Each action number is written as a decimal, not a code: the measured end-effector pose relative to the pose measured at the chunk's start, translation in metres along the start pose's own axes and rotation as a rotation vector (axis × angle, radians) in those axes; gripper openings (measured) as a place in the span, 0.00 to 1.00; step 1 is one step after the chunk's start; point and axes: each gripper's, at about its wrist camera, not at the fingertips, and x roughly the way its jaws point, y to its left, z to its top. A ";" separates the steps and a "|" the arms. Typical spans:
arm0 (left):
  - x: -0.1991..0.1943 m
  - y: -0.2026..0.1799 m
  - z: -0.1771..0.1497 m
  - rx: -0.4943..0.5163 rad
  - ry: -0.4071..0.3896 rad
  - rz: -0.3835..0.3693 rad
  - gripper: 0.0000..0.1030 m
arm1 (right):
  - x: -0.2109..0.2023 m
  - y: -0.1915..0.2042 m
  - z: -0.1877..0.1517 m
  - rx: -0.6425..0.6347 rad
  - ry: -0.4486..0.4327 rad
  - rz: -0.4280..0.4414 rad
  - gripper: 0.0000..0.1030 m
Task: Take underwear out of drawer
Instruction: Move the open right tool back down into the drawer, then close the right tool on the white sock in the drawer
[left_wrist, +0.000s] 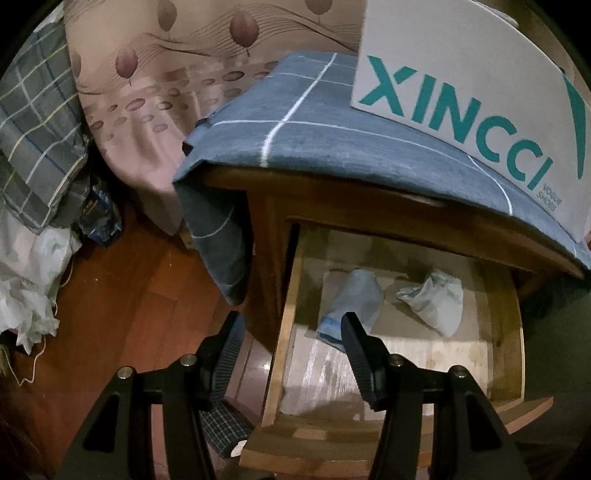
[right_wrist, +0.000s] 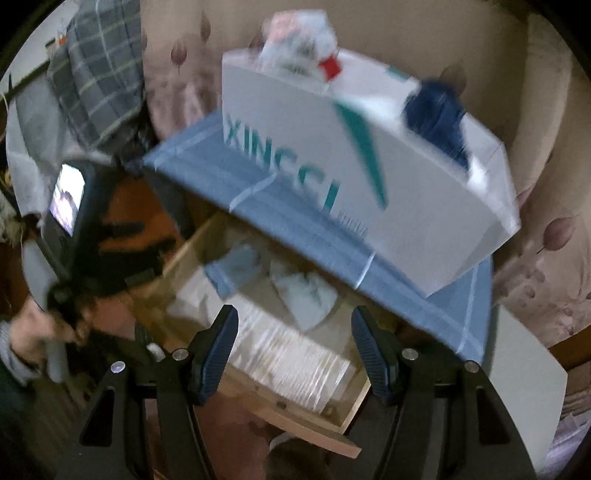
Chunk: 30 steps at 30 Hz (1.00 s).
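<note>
The wooden drawer (left_wrist: 286, 332) of a bedside cabinet stands pulled out. Inside lie a blue-grey folded pair of underwear (left_wrist: 356, 299) on the left and a pale crumpled pair (left_wrist: 437, 301) on the right. My left gripper (left_wrist: 291, 319) hovers open above the drawer's left wall, nothing between its fingers. The right wrist view is blurred; there my right gripper (right_wrist: 293, 314) hangs open over the drawer (right_wrist: 310, 424), with the pale underwear (right_wrist: 308, 295) and the blue-grey one (right_wrist: 236, 267) beyond its tips. The other hand-held gripper (right_wrist: 92, 236) shows at the left of that view.
A blue checked cloth (left_wrist: 325, 133) covers the cabinet top, with a white XINCCI box (left_wrist: 480, 92) on it holding items (right_wrist: 437, 114). A patterned bed cover (left_wrist: 155, 85) and a plaid bundle (left_wrist: 37, 122) lie behind. Red-brown wooden floor (left_wrist: 140, 314) lies to the left.
</note>
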 end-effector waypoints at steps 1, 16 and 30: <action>0.000 0.003 0.000 -0.010 0.002 -0.004 0.54 | 0.010 0.003 -0.004 -0.008 0.017 0.000 0.59; -0.002 0.027 0.004 -0.121 0.011 -0.017 0.54 | 0.146 0.036 -0.015 -0.259 0.216 -0.082 0.55; 0.002 0.037 0.006 -0.163 0.040 -0.050 0.54 | 0.220 0.047 -0.020 -0.406 0.291 -0.228 0.54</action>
